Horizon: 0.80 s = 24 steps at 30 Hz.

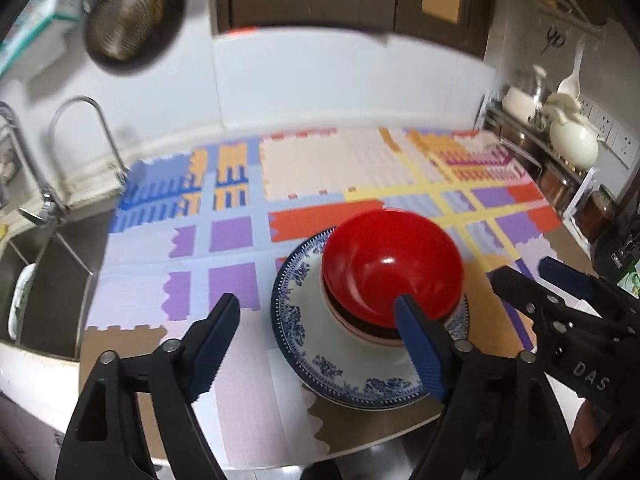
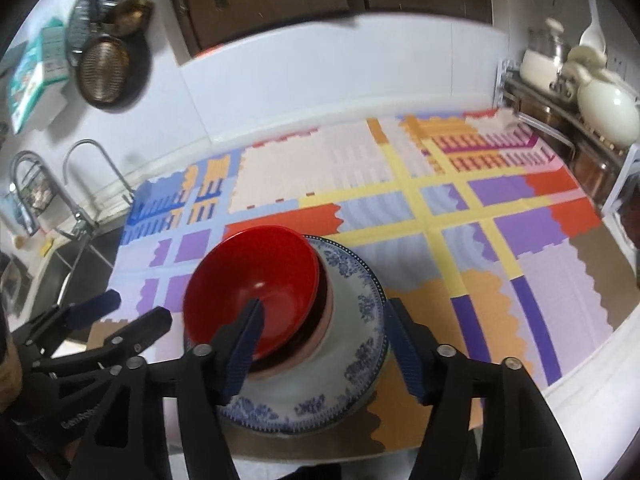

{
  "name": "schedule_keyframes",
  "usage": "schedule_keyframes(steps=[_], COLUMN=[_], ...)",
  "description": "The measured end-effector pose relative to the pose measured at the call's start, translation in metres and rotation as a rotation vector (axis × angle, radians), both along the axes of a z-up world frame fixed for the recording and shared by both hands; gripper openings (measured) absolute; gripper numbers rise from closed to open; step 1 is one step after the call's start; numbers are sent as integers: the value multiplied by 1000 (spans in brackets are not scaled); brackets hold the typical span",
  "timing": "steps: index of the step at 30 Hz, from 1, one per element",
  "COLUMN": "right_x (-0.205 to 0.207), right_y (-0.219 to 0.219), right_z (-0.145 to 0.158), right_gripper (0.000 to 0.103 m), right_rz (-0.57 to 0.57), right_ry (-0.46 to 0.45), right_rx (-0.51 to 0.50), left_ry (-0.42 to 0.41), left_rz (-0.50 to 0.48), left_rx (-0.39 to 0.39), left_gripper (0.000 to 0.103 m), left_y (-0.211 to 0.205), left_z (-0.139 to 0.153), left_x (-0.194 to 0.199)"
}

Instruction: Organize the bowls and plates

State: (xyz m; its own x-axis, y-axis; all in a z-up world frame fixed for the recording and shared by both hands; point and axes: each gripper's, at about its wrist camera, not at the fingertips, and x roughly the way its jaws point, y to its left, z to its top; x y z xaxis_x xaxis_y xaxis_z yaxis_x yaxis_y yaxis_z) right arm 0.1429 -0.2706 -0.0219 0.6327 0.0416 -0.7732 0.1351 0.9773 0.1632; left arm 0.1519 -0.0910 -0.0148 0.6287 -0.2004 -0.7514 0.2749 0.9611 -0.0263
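A: Quick pass. Where's the stack?

B: Red bowl (image 1: 390, 264) sits on top of another bowl (image 1: 360, 330), pinkish rim and dark inside, both on the blue-patterned plate (image 1: 308, 344). Plate is on the colourful mat (image 1: 320, 168), near its front edge. From the left gripper (image 1: 318, 330) the stack lies just ahead and toward its right finger; from the right gripper (image 2: 324, 334) it's just ahead, toward its left finger.

A: Jaws?

B: Both spread wide, nothing pinched. The left gripper's right finger crosses in front of the red bowl's rim in its own view, contact unclear, left finger over bare mat. The right gripper's left finger overlaps the red bowl, its right finger is just past the plate's edge. No pad pressing on anything I can see.

A: So the step?

B: Looks like letting go and clearing off the stack, my read only. To do it well: lift the fingers straight away from the rims, don't drag sideways, the red bowl is sitting tilted and off-centre and could slide. Keep the two grippers apart, they're close side by side. Sink (image 1: 44, 276) is well off to the left gripper's left, no concern.
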Motion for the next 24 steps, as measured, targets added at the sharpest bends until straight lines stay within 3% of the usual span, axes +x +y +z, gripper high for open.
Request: schedule_keyframes(steps=[13, 24], right_x=[-125, -211], right_y=[-3, 1], right_z=[40, 47], right_gripper=[90, 92], right_rz=[-20, 25], right_ry=[-273, -329], right_rx=[-139, -138], left_ry=[-250, -342], left_rz=[110, 179], left_rx=[35, 41], left_gripper=[101, 103], left_y=[7, 16], left_z=[25, 37], left_x=[-138, -217])
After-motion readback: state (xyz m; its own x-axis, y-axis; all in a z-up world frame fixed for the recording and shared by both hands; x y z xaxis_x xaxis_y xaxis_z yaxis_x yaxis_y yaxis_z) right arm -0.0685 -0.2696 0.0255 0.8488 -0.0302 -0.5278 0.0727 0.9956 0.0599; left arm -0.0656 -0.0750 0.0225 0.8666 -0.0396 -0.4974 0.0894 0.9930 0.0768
